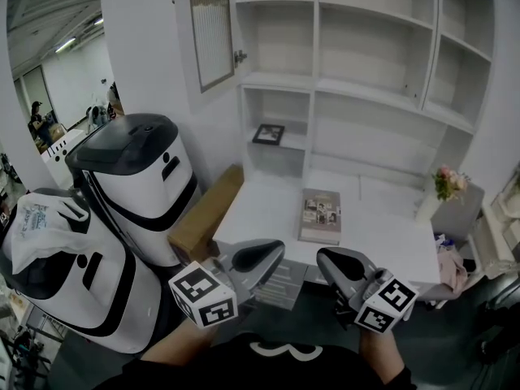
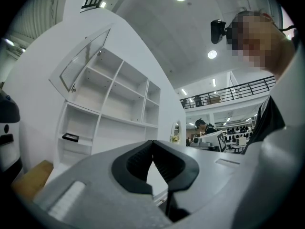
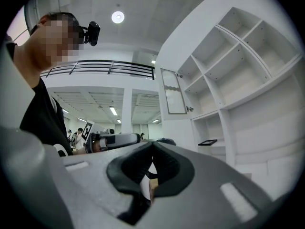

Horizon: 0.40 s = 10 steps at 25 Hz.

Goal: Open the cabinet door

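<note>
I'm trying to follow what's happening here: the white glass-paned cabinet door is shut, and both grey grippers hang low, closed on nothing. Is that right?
Not quite. The white glass-paned cabinet door is not shut: it stands swung open, as the head view shows. The rest holds: the left gripper and the right gripper are low, closed on nothing.

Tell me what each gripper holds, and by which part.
Nothing: the left gripper and right gripper are both shut, empty, clear of the open cabinet door.

Left tool (image 1: 275, 250), right tool (image 1: 323, 258): grey shells, black pads (image 2: 138, 162), white cubes (image 1: 203, 293) with black square markers. Black shirt (image 1: 276, 366), white print.
</note>
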Motion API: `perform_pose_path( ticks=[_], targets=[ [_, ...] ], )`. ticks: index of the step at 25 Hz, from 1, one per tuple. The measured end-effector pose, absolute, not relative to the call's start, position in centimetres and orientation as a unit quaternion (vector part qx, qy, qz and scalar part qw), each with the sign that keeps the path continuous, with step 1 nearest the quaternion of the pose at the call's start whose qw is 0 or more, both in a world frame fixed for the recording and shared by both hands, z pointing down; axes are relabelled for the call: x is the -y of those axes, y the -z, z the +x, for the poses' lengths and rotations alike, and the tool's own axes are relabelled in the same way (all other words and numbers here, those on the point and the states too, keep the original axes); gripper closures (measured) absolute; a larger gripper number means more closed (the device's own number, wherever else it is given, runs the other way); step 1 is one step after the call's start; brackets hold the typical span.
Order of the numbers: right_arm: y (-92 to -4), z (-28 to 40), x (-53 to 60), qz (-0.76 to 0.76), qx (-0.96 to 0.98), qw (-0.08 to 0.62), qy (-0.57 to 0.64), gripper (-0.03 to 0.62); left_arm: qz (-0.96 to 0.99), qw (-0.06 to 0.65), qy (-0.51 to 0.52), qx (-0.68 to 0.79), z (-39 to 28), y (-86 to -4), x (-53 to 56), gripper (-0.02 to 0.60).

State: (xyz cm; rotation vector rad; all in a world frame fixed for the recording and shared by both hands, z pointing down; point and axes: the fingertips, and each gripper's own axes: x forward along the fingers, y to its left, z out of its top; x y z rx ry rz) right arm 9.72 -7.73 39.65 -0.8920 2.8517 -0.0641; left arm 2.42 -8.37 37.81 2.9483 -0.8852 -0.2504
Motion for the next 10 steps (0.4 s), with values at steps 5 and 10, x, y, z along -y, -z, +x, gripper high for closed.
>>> perform_pose_path(
  ticks=[5, 10],
  targets=[
    [-40.0, 10.5, 8.0, -0.305, -0.948, 0.083, 0.027, 0.592, 0.956, 0.023, 0.076, 0.283, 3.0, -37.5, 8.3, 0.571],
    [-40.3, 10.8, 8.4, -0.305, -0.948, 0.084, 0.034, 0.592, 0.958, 0.016, 0.074, 0.278, 3.5, -36.9, 8.1, 0.571]
  ],
)
